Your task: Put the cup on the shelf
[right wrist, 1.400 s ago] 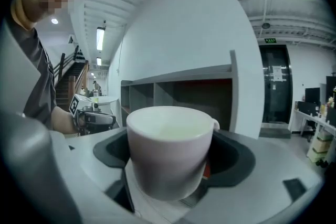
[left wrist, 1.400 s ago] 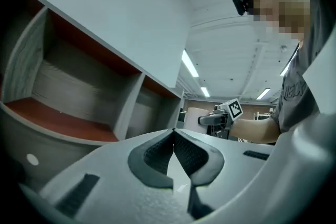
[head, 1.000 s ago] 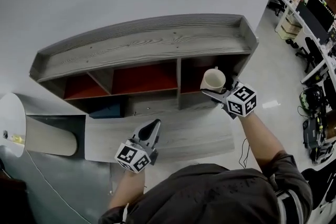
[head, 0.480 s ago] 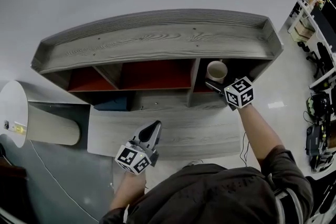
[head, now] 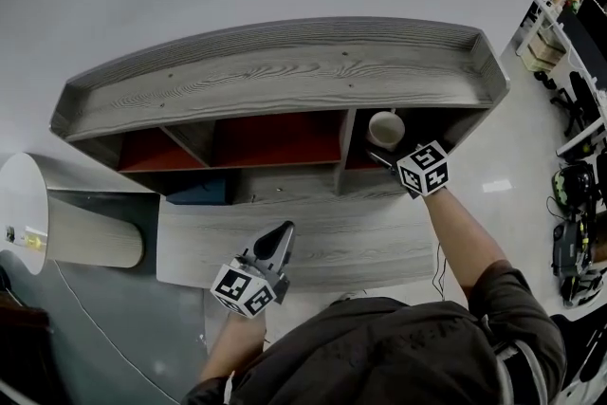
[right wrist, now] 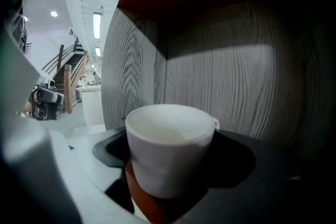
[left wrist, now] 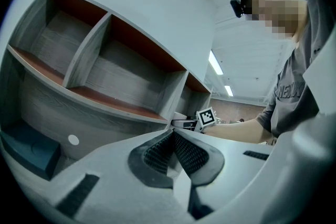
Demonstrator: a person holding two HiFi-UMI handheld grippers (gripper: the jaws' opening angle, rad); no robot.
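A white cup (head: 384, 129) sits in the mouth of the right-hand compartment of the grey wooden shelf (head: 285, 76), which has red-brown inner boards. My right gripper (head: 383, 144) is shut on the cup; in the right gripper view the cup (right wrist: 168, 147) stands upright between both dark pads (right wrist: 111, 148), just over the red compartment floor, and whether it touches the floor I cannot tell. My left gripper (head: 277, 244) hovers over the desk in front of the shelf's middle, its ribbed jaws closed together (left wrist: 173, 138) with nothing between them.
The shelf stands on a grey wooden desk (head: 322, 237). A dark blue box (head: 194, 194) lies under the shelf's left part. A white cylinder-shaped object (head: 43, 223) lies at the left. Office desks with monitors (head: 579, 5) are far right.
The right gripper has carried the cup forward from in front of the shelf into its right compartment. The left gripper has barely moved.
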